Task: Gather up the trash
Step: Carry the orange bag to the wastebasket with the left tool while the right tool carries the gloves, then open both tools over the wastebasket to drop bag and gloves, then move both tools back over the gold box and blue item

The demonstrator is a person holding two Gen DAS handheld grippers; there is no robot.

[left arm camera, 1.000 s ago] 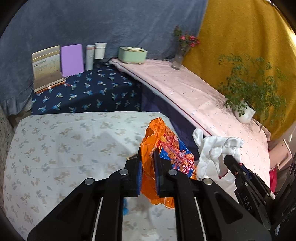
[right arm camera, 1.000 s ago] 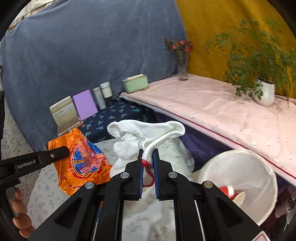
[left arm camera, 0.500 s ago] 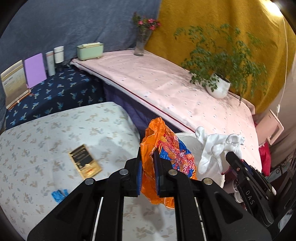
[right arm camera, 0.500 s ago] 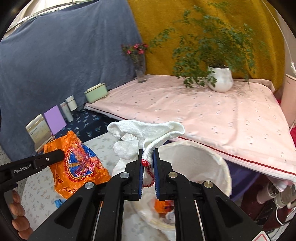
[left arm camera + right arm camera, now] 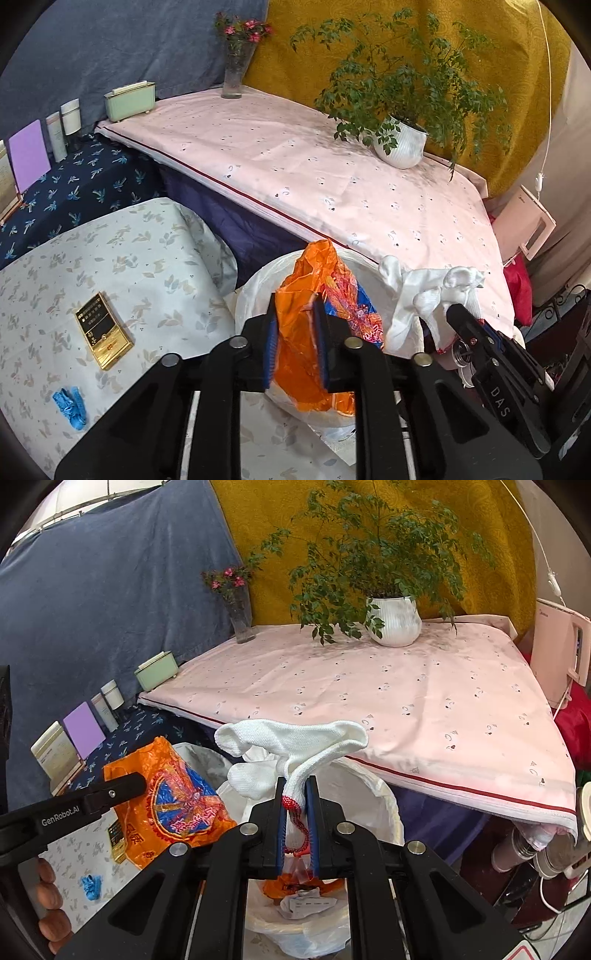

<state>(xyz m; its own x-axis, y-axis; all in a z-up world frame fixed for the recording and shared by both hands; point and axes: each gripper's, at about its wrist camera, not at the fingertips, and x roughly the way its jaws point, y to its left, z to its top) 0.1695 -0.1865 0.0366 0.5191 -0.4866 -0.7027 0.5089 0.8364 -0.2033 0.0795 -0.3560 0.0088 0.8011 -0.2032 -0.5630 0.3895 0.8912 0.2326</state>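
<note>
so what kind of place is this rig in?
Looks like a staged home set, not a real lived-in room: tables under patterned cloths, sheets hung as backdrop, a potted plant, a flower vase, and a lined trash bin.

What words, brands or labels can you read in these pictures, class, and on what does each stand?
"GenRobot.AI": side of the black left gripper.
"DAS": side of the black right gripper.
Flat gold rectangular box: print too small.
Crumpled orange plastic wrapper: characters too blurred.
</note>
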